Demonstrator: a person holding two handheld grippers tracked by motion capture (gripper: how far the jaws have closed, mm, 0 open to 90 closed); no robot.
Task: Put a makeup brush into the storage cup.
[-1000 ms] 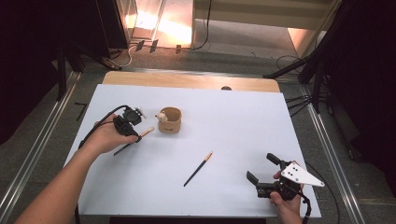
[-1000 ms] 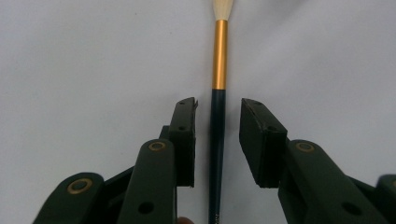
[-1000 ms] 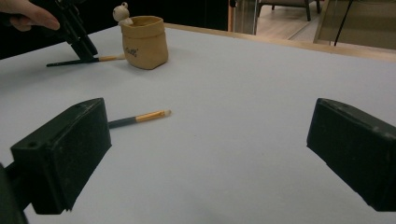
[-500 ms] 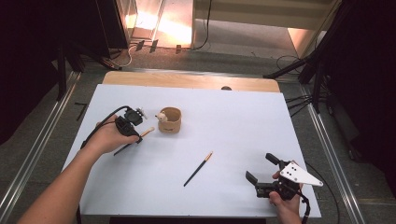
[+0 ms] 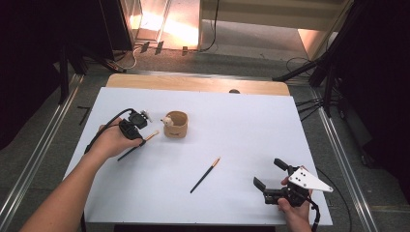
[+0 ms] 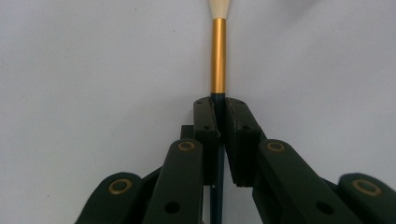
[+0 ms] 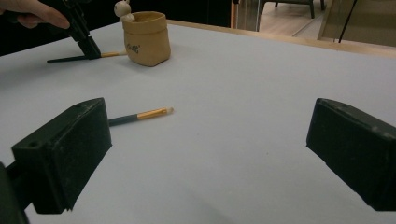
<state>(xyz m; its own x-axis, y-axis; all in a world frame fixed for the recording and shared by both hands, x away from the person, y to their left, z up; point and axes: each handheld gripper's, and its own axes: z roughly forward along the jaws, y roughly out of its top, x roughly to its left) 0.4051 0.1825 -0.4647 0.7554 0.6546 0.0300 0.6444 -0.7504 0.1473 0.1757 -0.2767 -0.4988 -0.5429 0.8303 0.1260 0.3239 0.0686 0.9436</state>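
Two makeup brushes, one gripped.
Left gripper (image 5: 138, 126), left of frame, has just clamped a brush (image 6: 218, 56); right gripper (image 5: 272, 175) gapes, lower right.

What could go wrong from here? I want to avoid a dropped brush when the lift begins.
1. The left tool has just been closing on the thin dark-handled brush with the gold ferrule; it pinches only the slim handle, so the brush could pivot or slip.
2. The small tan fabric pot sits just past the brush tip; a swing could knock it.
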